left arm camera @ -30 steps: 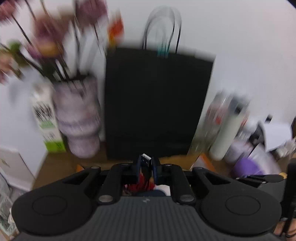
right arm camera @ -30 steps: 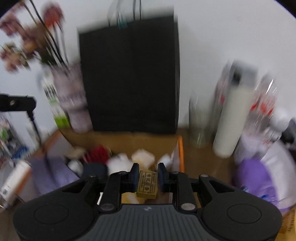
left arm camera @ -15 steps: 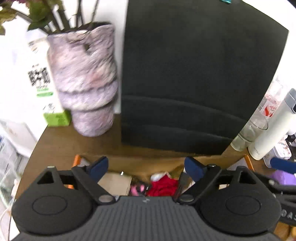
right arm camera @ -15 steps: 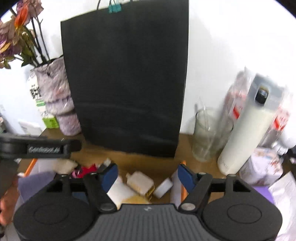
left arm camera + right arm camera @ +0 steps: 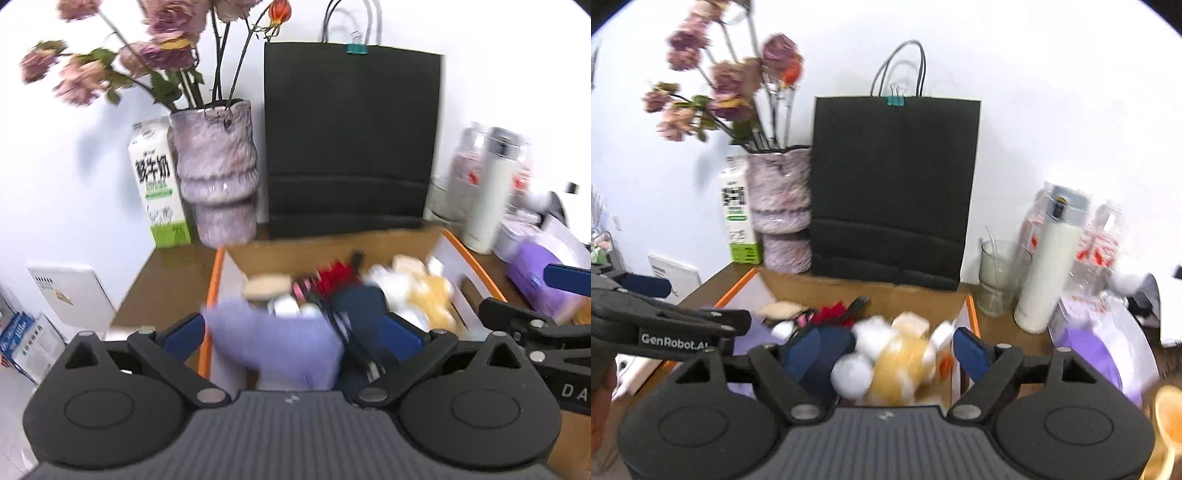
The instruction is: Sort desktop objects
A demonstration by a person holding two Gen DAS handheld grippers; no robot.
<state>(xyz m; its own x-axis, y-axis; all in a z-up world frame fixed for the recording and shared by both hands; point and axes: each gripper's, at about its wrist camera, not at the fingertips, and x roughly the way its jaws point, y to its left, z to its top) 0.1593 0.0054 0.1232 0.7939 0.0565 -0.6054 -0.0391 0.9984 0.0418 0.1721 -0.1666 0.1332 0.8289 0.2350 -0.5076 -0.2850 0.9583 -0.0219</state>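
A cardboard box with orange-edged flaps (image 5: pixel 332 251) (image 5: pixel 871 291) stands on the wooden desk, filled with mixed small objects: a purple cloth (image 5: pixel 273 343), a red item (image 5: pixel 332 273), a dark blue item (image 5: pixel 362 302), and a yellow and white plush toy (image 5: pixel 890 358). My left gripper (image 5: pixel 291 332) is open and empty above the box's near left side. My right gripper (image 5: pixel 886 350) is open and empty above the box's near right side, over the plush toy.
A black paper bag (image 5: pixel 351 140) stands behind the box. A purple vase with flowers (image 5: pixel 218 173) and a milk carton (image 5: pixel 159 192) stand at the back left. A white thermos (image 5: pixel 1052 266), a glass (image 5: pixel 997 277) and a purple pack (image 5: pixel 535 280) stand at the right.
A second ago both grippers were shut on small objects: the left on a small white-tipped item, the right on a small yellow box. Both opened and have pulled back from the box, empty.
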